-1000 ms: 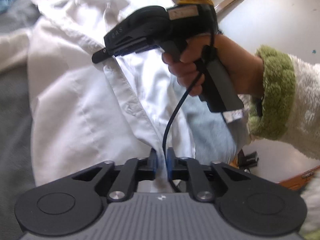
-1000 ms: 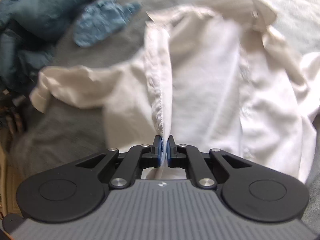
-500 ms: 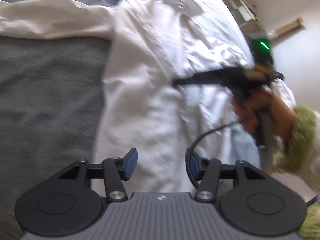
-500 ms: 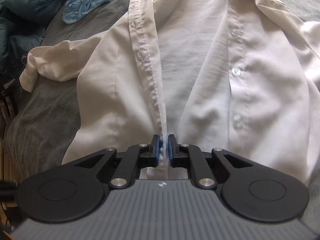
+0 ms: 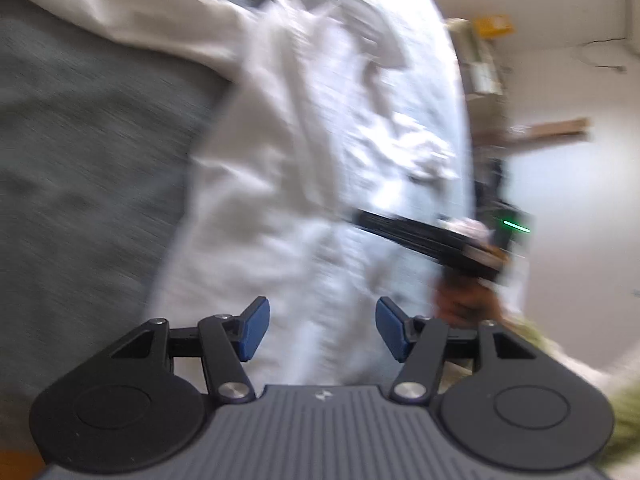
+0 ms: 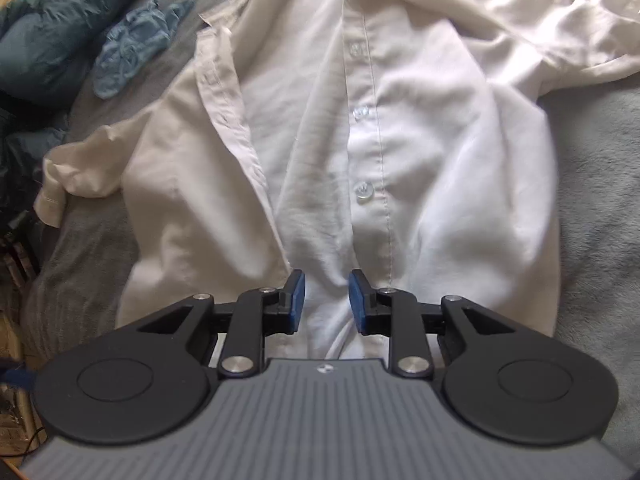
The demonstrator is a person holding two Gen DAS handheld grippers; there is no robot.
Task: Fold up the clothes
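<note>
A white button-up shirt (image 6: 420,152) lies spread front-up on a grey blanket (image 6: 600,208), collar far, hem near, sleeves out to both sides. My right gripper (image 6: 326,300) is open just above the hem, with the button placket (image 6: 362,148) ahead. My left gripper (image 5: 322,328) is open over the shirt (image 5: 288,168), holding nothing. The left wrist view is blurred. It shows the right gripper's black body (image 5: 424,236) and the hand holding it at the right.
A blue crumpled cloth (image 6: 132,48) and dark teal bedding (image 6: 44,32) lie at the far left of the blanket (image 5: 72,168). A white wall (image 5: 560,140) and shelf clutter are beyond the bed's right edge.
Both grippers have let go of the shirt's hem: the left opened first, the right just now. The shirt has settled flat on the blanket. The left gripper is swinging, its view blurred.
</note>
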